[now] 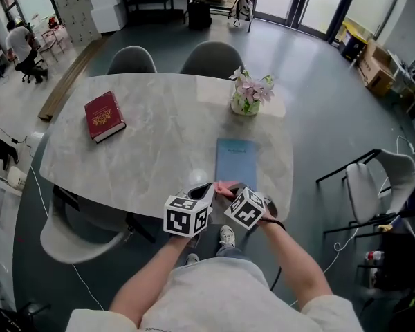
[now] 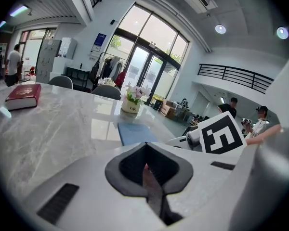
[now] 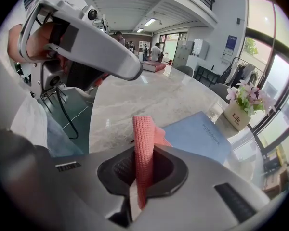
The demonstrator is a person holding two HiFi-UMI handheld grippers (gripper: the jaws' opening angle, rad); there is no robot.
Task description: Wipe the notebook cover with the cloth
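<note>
Right hand-held gripper [image 3: 140,174] pinching cloth [image 3: 143,138], flowers [image 3: 248,94] in pot [image 3: 237,118], notebook [image 3: 197,136]

Between the jaws of the right gripper [image 3: 140,170] the cloth [image 3: 143,143] is a coarse pink knit, ribbed and matt. The jaw bodies are smooth grey plastic with a faint sheen; their inner pads are dark, matt and finely ridged (rubbery, by the look). Just beyond these jaws the notebook [image 3: 197,136] has a flat, matt blue cover. The table [image 3: 135,100] under it is polished, marble-veined and glossy, throwing back the light. The left gripper [image 2: 147,170] is the same smooth grey plastic, with a sliver of pink knit pinched between its dark pads. Far ahead of its jaws the vase [image 2: 131,107] is white and shiny; off to their left the book [image 2: 23,95] has a red, slightly glossy hard cover.
</note>
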